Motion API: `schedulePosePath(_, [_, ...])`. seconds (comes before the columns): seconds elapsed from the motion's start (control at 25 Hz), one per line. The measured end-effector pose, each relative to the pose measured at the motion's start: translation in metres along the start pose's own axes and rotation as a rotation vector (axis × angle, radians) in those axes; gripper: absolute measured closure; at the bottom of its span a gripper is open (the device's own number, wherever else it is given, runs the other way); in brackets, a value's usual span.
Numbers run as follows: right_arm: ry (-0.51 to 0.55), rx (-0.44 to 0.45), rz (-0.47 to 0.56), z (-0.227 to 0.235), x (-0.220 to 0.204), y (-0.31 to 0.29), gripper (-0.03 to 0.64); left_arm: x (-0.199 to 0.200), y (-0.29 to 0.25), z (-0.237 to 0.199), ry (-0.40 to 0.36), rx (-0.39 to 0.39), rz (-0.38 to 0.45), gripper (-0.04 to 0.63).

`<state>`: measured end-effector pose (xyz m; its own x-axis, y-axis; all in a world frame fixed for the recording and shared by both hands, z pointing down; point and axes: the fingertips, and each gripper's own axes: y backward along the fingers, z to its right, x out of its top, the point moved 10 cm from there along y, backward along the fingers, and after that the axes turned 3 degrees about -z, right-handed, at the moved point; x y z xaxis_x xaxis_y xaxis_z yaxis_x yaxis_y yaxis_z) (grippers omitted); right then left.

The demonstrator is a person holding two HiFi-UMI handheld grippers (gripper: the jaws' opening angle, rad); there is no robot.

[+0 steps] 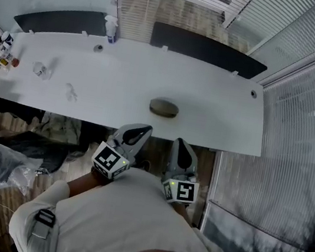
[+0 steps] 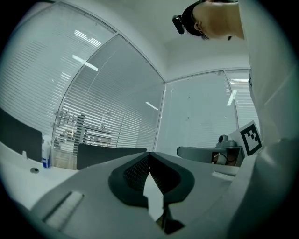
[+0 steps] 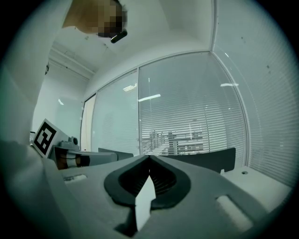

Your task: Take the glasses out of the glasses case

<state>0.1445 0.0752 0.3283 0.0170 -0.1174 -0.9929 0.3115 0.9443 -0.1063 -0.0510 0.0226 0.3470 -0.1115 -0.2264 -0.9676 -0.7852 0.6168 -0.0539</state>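
Observation:
A grey oval glasses case [image 1: 164,108] lies closed on the white table [image 1: 219,112], near its front edge. Both grippers hang below that edge, close to the person's body. My left gripper [image 1: 142,129] is shut with nothing in it and points toward the table, short of the case and to its left. My right gripper [image 1: 180,142] is also shut and empty, just right of the case's line. In the left gripper view the jaws [image 2: 148,155] meet at their tips; in the right gripper view the jaws [image 3: 149,159] meet too. The glasses are hidden.
A spray bottle [image 1: 111,29] stands at the table's far edge, with small bottles [image 1: 3,52] at the far left end and crumpled clear bits [image 1: 41,69] nearby. Dark screens [image 1: 206,48] line the back. Bags [image 1: 2,159] lie on the floor at left. Glass walls with blinds surround.

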Motion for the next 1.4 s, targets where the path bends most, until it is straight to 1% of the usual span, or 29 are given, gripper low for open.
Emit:
schedulePosePath(0.12, [-0.006,0.015,-0.006,0.007,0.001,-0.003,0.615,0.0,-0.01,-0.002,0.016,0.004,-0.002,0.592])
schedulePosePath(0.24, [0.011,0.029,-0.014,0.009,0.0,-0.004,0.615,-0.003,-0.013,-0.002,0.016,0.01,-0.011,0.592])
schedulePosePath(0.4, [-0.015,0.023,-0.054,0.012,-0.009,-0.009,0.615,-0.009,-0.017,-0.002,0.034,0.022,-0.03,0.592])
schedulePosePath(0.6, [-0.053,0.03,-0.134,0.01,-0.033,-0.004,0.615,-0.039,-0.013,0.001,0.079,0.031,-0.093,0.592])
schedulePosePath(0.72, [-0.078,0.036,-0.182,0.01,-0.048,-0.002,0.615,-0.056,-0.012,0.002,0.122,0.039,-0.138,0.592])
schedulePosePath(0.88, [-0.08,0.044,-0.207,0.012,-0.057,0.002,0.615,-0.068,-0.01,0.004,0.152,0.052,-0.165,0.592])
schedulePosePath(1.04, [-0.035,0.063,-0.195,0.019,-0.052,-0.006,0.615,-0.066,-0.017,0.0,0.174,0.079,-0.136,0.592])
schedulePosePath(1.08, [-0.017,0.072,-0.188,0.022,-0.05,-0.011,0.615,-0.067,-0.02,-0.003,0.167,0.087,-0.132,0.592])
schedulePosePath(1.2, [0.054,0.112,-0.178,0.031,-0.052,-0.033,0.615,-0.08,-0.034,-0.017,0.106,0.119,-0.143,0.592])
schedulePosePath(1.24, [0.089,0.128,-0.184,0.033,-0.057,-0.041,0.615,-0.087,-0.039,-0.023,0.103,0.13,-0.152,0.592])
schedulePosePath(1.32, [0.155,0.16,-0.204,0.039,-0.073,-0.06,0.615,-0.103,-0.049,-0.035,0.132,0.149,-0.169,0.592])
schedulePosePath(1.4, [0.199,0.176,-0.238,0.046,-0.091,-0.078,0.615,-0.12,-0.061,-0.046,0.171,0.163,-0.188,0.592])
